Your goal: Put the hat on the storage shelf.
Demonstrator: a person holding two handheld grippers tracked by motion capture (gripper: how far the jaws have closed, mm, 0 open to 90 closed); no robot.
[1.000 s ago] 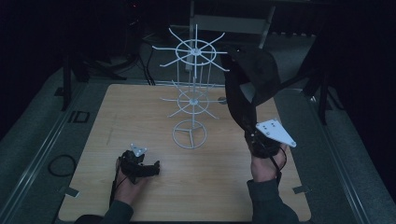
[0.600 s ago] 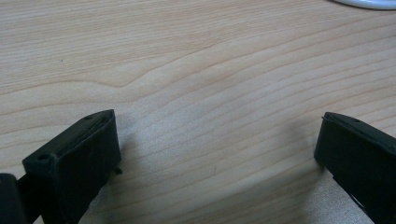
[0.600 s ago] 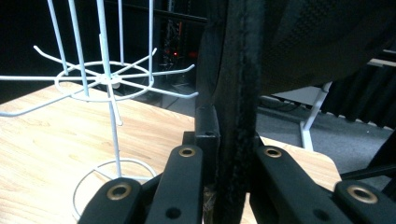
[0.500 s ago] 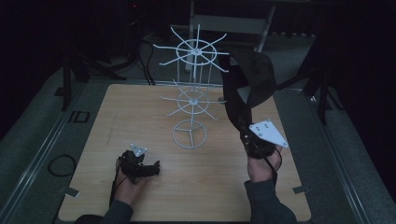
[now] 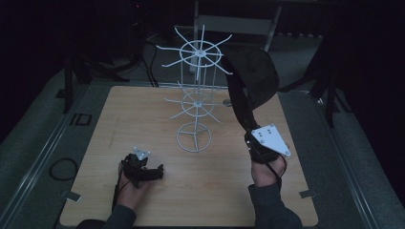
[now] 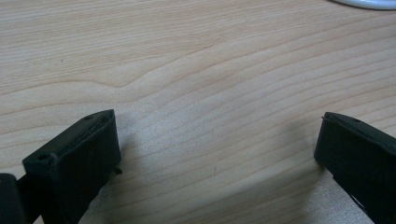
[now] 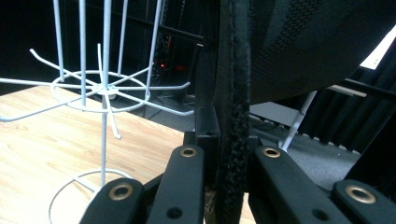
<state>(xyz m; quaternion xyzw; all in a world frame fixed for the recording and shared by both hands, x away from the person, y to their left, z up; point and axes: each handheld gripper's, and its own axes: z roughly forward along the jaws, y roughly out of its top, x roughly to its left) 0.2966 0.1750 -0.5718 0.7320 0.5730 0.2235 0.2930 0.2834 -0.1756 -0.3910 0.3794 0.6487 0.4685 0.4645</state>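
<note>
R gripper [image 5: 251, 139] jaws are clamped tight on a black strap [image 7: 229, 116], which is pinched edge-on between the pads in the right gripper view. The strap is run nearly upright from the jaws, long axis tilted a little toward the rack, up to a black cap [image 5: 253, 76] whose dark bulk is held above the table's far R part, just beside the upper arms of the white wire rack [image 5: 197, 90]. The gripper is pointed up and away from the person, grey plate on top, w/ the R hand [image 5: 265, 174] and sleeve reached in from the bottom edge, forearm roughly straight. L gripper [image 5: 152, 172] jaws are spread wide w/ nothing between them; bare wood is seen in the gap in the left gripper view. It is rested low on the wooden table [image 5: 119, 119] at near L, pointed toward the rack's ring base, w/ the L hand [image 5: 130, 186] wrapped under it, well apart from the cap.
</note>
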